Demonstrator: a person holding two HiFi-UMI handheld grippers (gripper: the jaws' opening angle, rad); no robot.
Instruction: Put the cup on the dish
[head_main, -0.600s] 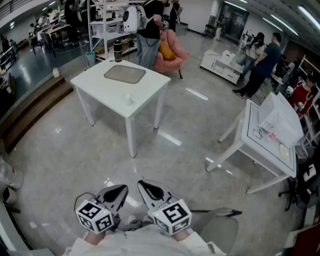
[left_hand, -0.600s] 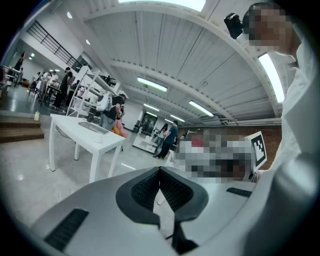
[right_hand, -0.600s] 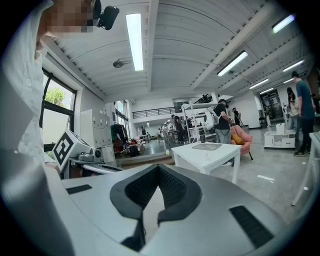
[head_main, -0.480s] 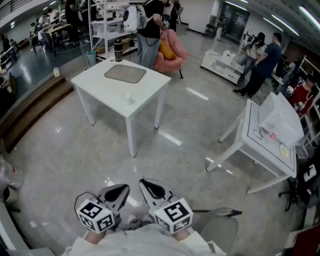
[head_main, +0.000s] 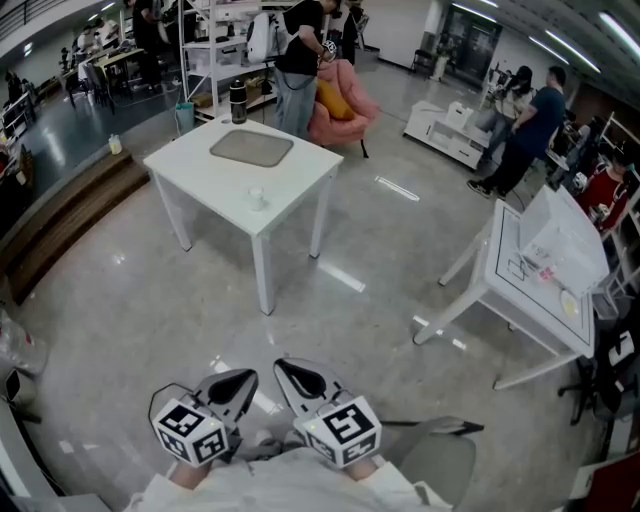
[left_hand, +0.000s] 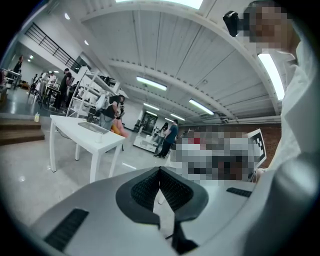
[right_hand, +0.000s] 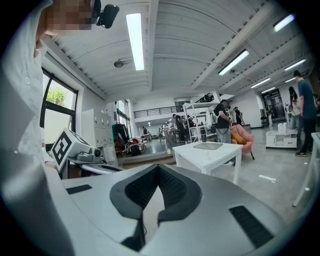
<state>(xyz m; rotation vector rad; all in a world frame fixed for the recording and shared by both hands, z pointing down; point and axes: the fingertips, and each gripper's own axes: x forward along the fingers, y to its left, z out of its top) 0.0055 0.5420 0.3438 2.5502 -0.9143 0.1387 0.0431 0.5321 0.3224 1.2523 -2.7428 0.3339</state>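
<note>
The left claw (head_main: 238, 383) and the right claw (head_main: 298, 378) are held low and close to the person's body, side by side. Each has its jaws pressed together on nothing, as both gripper views show. Bare grey floor (head_main: 330, 300) separates them from the white desk (head_main: 200, 165), which stands well apart from both claws. On it the small white cup (head_main: 257, 197) sits by the near corner. The flat grey dish (head_main: 251, 149) lies further in toward the far corner, with a clear strip of desk between the two. By the look of it, nothing of the task is done. The cup is off the dish and untouched, and neither claw is within reach. Left to do: walk up to the desk, open a claw, grip the cup, carry it over and set it on the dish.
</note>
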